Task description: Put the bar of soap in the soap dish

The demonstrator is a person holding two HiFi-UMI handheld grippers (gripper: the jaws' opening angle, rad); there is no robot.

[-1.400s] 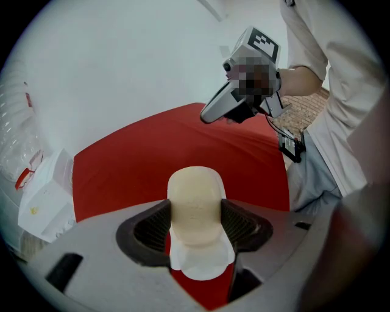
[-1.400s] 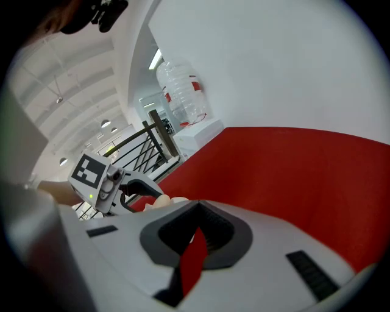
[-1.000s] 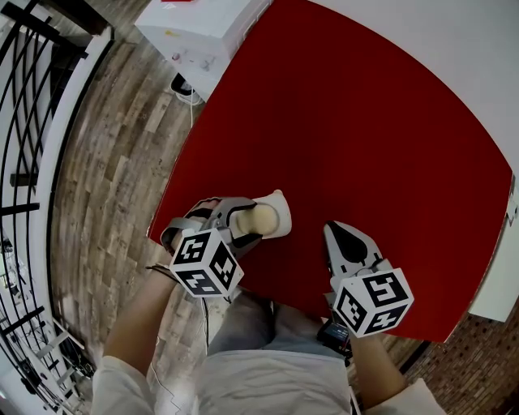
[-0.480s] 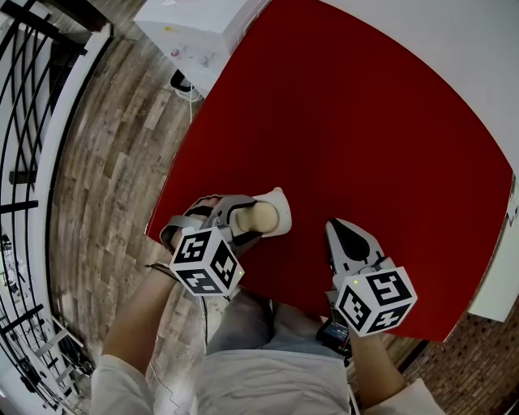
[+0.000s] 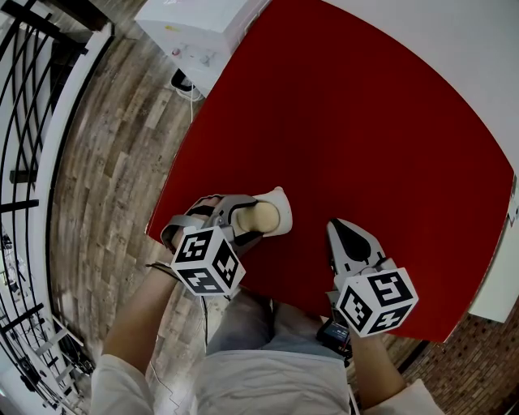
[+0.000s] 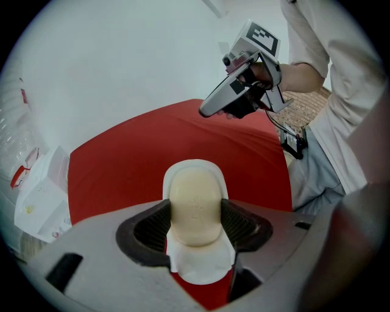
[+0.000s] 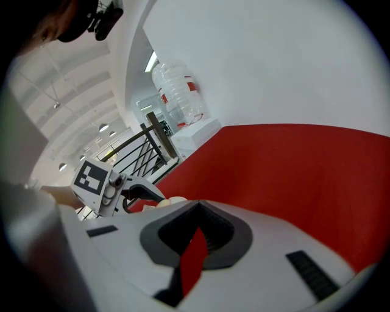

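Note:
A cream bar of soap [image 5: 261, 216] lies over a white soap dish [image 5: 281, 207] near the red table's front left edge. My left gripper [image 5: 250, 219] is shut on the soap. In the left gripper view both black pads [image 6: 157, 224] press the flanks of the soap [image 6: 195, 189], and the dish [image 6: 194, 167] shows beyond and beneath it. Whether the soap rests on the dish or hangs just above it I cannot tell. My right gripper [image 5: 341, 229] hovers to the right, shut and holding nothing. It points across the table, and its tips [image 7: 196, 210] meet.
The red tabletop [image 5: 365, 121] stretches away ahead and to the right. A white box [image 5: 203, 24] stands on the wooden floor beyond the left corner, with a black railing [image 5: 24, 121] further left. A water bottle [image 7: 178, 91] stands behind that box.

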